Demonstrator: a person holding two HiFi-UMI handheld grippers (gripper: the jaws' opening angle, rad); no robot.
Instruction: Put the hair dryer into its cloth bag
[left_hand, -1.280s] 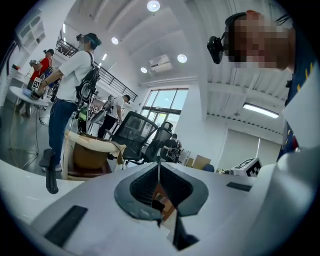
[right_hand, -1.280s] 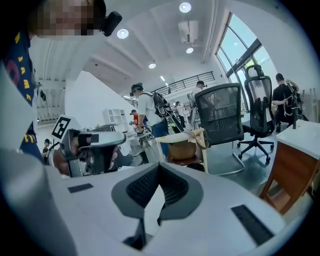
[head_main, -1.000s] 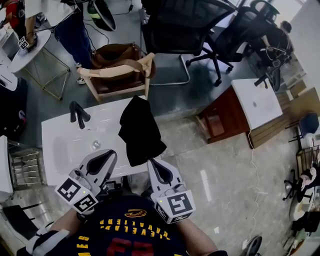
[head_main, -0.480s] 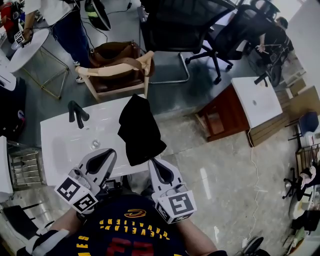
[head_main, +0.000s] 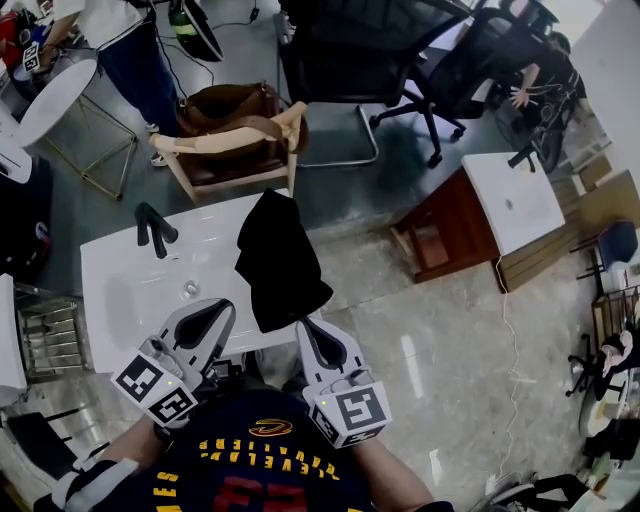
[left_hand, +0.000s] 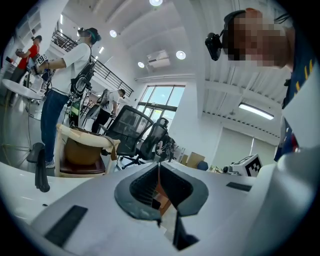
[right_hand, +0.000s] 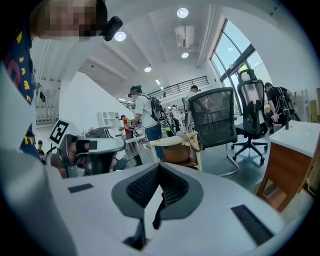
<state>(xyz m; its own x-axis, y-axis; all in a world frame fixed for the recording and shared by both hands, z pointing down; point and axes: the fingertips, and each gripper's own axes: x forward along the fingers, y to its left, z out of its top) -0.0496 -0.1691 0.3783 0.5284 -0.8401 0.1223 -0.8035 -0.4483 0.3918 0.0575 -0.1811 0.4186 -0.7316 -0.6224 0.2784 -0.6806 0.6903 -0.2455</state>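
Busy office floor, white table (head_main: 130, 290) ahead of both jaws. Black cloth bag (head_main: 280, 262) draped just beyond the tips, hair dryer (head_main: 155, 228) farther left. Left gripper (head_main: 218, 308) and right gripper (head_main: 308, 328) pinched closed, empty.

The tabletop (head_main: 120, 285) is recorded as white, smooth and glossy, with soft reflections on it. The cloth bag (head_main: 280, 262) is noted as matt black fabric, limp and creased, and the hair dryer (head_main: 155, 228) as dark matt plastic. The floor (head_main: 440, 330) is seen as polished, mottled and stone-like.
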